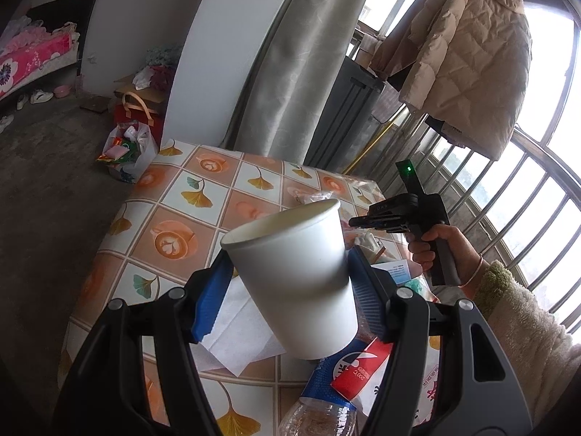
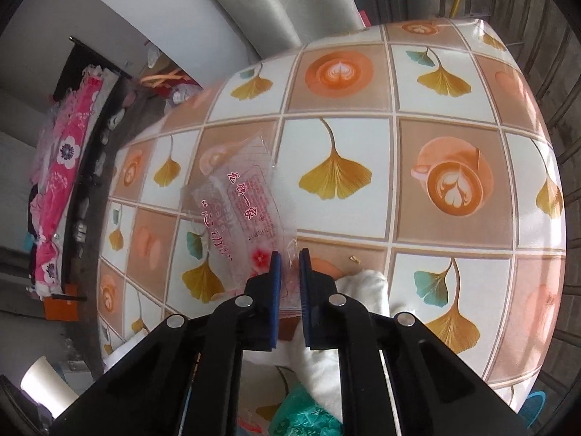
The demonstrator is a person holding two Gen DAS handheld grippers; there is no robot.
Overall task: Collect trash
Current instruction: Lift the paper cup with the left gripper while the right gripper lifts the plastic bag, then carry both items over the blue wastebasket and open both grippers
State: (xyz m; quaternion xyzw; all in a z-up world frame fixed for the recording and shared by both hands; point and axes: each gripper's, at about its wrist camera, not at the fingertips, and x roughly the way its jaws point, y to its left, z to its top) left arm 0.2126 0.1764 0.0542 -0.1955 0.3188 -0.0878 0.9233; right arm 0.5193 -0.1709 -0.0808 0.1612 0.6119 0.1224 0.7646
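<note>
My left gripper (image 1: 288,265) is shut on a white paper cup (image 1: 294,276), held tilted above the table (image 1: 174,210); the cup also shows at the lower left of the right wrist view (image 2: 43,387). My right gripper (image 2: 289,254) is shut on a clear plastic wrapper with red print (image 2: 239,207) and holds it over the patterned tablecloth (image 2: 435,239). The right gripper also shows in the left wrist view (image 1: 354,221), held in a hand. Under the cup lie a white napkin (image 1: 239,330), a plastic bottle (image 1: 319,403) and a red packet (image 1: 359,370).
A white cloth (image 2: 366,290) and green plastic (image 2: 305,414) lie on the table near my right gripper. A full trash bag (image 1: 127,150) stands on the floor beyond the table's far corner. A curtain (image 1: 290,72) and window railing (image 1: 508,196) are behind.
</note>
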